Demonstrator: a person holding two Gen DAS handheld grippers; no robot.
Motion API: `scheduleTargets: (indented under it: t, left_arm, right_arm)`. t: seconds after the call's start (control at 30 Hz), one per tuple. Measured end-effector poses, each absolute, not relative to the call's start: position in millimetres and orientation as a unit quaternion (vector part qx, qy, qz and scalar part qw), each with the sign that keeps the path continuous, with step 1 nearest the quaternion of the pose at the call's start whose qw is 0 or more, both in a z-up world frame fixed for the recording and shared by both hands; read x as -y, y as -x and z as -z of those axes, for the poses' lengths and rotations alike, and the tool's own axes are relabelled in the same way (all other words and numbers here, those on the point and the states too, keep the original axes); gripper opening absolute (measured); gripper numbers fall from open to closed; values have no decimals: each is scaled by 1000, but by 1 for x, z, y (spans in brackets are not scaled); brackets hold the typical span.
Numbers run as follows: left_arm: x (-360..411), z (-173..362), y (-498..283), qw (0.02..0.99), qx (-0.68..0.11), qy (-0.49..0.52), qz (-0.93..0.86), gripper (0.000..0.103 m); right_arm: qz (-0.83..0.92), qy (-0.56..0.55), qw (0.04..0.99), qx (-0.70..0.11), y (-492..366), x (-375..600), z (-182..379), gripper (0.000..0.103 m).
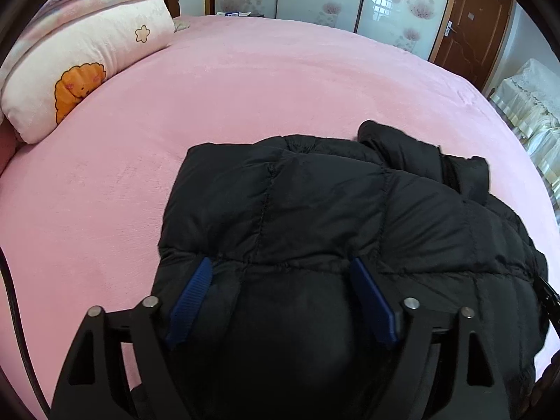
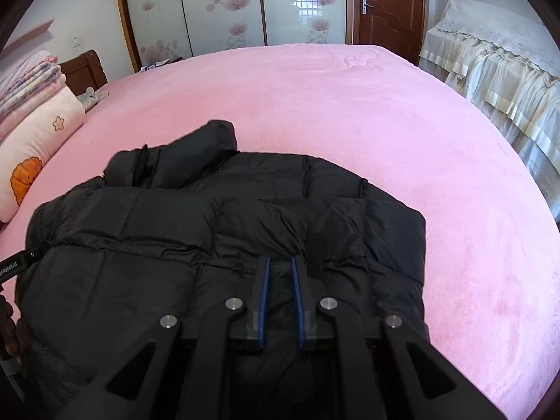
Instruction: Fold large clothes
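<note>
left gripper (image 1: 280, 269): black frame | blue ribbed pads | silver screws, apparently

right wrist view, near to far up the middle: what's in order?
right gripper → black puffer jacket → bare pink bedspread → floral wardrobe doors

Filling most of the room: a wide bed (image 2: 350, 112) under a pink fleece cover. Lying stacked at its head by a dark wooden headboard (image 2: 85, 68): folded quilts (image 1: 87, 45). Standing behind: flower-printed sliding wardrobe doors (image 2: 224, 10) and a brown wooden door (image 2: 388, 3). Sitting beside it: furniture draped in cream lace (image 2: 497, 66). Daylight reflecting softly.
</note>
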State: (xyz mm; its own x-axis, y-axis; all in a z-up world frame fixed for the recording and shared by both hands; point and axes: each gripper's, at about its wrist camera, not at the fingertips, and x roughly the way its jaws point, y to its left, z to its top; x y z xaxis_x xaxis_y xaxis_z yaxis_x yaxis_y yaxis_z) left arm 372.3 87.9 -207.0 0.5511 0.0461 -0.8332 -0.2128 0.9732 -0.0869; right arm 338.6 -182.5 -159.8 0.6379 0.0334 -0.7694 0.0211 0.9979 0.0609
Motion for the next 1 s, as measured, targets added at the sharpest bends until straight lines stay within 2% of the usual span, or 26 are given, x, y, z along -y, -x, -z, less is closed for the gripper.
scheduleTargets:
  t: [0.2,0.47,0.63,0.77,0.9,0.97,1.0]
  left_arm:
    - [-85,176,-349,885,-455,78,-69,91]
    - [-84,130,-299,908,-410,79,-34,91]
    - [-75,103,-263,918,-394,37,-15,91]
    - [-80,74,-234,911,-406,69,-4,91]
    - [-87,41,-196,922,-381,66,-13,91]
    - [-90,28,-176,928,-367,59,-20,91]
    - [-93,21,-164,931,-360,58,-20,91]
  right_arm:
    - [-21,-35,912,-409,-314,174,129,13]
    - [-29,-31,919,-391,-275,170,92,13]
    - [-35,-32,925,-378,-243,171,67,13]
    - [-39,-35,932,-360,-211,174,39,13]
    - [-49,-30,942,-330,-169,178,6,14]
    - [-55,-29,947,-316,-149,181,-8,21]
    - [-56,-29,950,-306,-137,183,-16,29]
